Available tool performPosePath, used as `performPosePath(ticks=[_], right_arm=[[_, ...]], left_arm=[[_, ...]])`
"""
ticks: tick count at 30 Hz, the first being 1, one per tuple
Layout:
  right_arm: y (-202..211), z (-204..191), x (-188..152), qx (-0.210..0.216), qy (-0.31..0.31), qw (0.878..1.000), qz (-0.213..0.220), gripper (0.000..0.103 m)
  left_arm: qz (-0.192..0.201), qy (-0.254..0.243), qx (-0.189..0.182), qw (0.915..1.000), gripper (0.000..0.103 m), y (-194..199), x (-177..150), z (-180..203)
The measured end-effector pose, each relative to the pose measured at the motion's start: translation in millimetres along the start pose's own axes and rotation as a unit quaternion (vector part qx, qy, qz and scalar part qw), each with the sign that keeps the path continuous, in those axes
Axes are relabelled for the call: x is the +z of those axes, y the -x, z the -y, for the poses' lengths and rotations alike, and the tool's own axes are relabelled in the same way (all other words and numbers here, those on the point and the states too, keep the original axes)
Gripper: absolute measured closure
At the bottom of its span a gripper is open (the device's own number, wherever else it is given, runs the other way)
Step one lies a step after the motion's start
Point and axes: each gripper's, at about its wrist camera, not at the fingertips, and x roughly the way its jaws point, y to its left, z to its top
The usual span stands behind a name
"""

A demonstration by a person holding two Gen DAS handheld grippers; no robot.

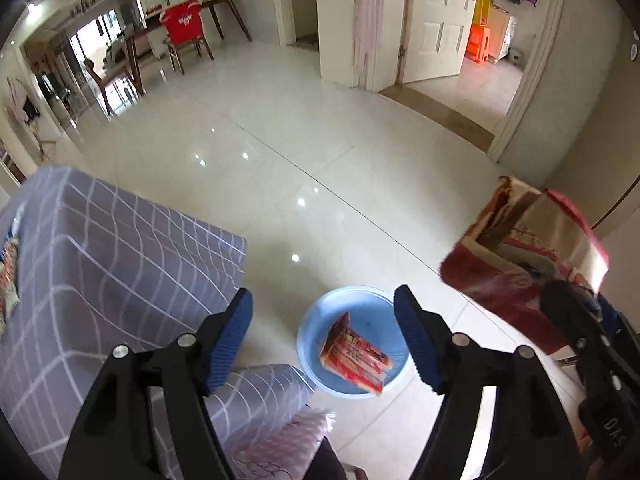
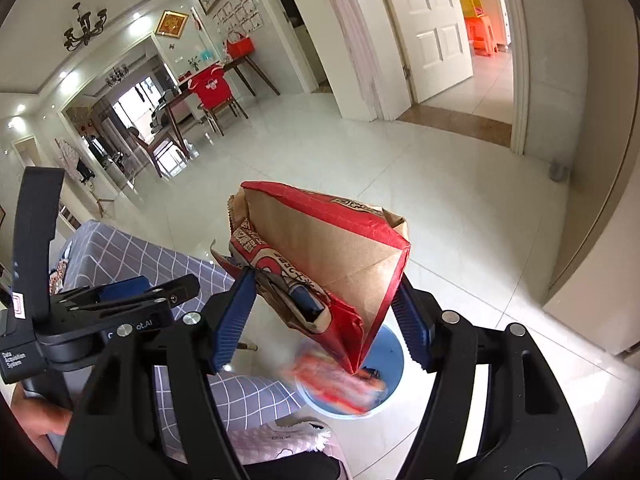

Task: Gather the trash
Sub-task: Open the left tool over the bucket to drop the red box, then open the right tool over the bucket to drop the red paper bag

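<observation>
— While my right gripper [image 2: 324, 308] has its jaws pinching the red-and-brown paper bag [image 2: 332, 256], where does that bag sit against the blue basin [image 1: 354, 344]?

— Above it, and a touch to the right. From my right wrist view the bag's lower corner hangs over the near part of the basin, and I see the blue rim below and beyond the bag. From my left wrist view the same bag floats to the right of the basin and higher, apart from it.

— Which way does the bag's long axis run?

— Tilted, from its crumpled lower end between my jaws up and away to the far right. Its folded red edge faces up.

— And your left gripper [image 1: 322, 338]?

— Jaws spread wide, holding nothing. The basin shows between them on the white tiled floor [image 1: 320, 160], below and a little beyond their tips.

— Anything in the basin already?

— One red printed packet [image 1: 354, 358], lying flat in the basin, long axis running from near right to far left. It is blurred in the right view.

— So which gripper is nearer the drop?

— My right one, I judge, since it carries the bag and hangs almost over the basin. A small shift left should put the bag squarely over the opening before the jaws part.

— What could spoil it?

— The bag looks wider than the basin's free space. It may catch the rim and tip onto the floor, or toward the grey checked sofa [image 1: 120, 248] on the left.
</observation>
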Motion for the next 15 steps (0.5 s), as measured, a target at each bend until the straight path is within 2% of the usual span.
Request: performPosePath(ticks=[15], right_arm=[[-7,-21,-4,0.017,0.004,1.000,-0.010,0.036]], left_arm=[[0.026,0.022,0.001,0.9994,0.031,27,-18,-28]])
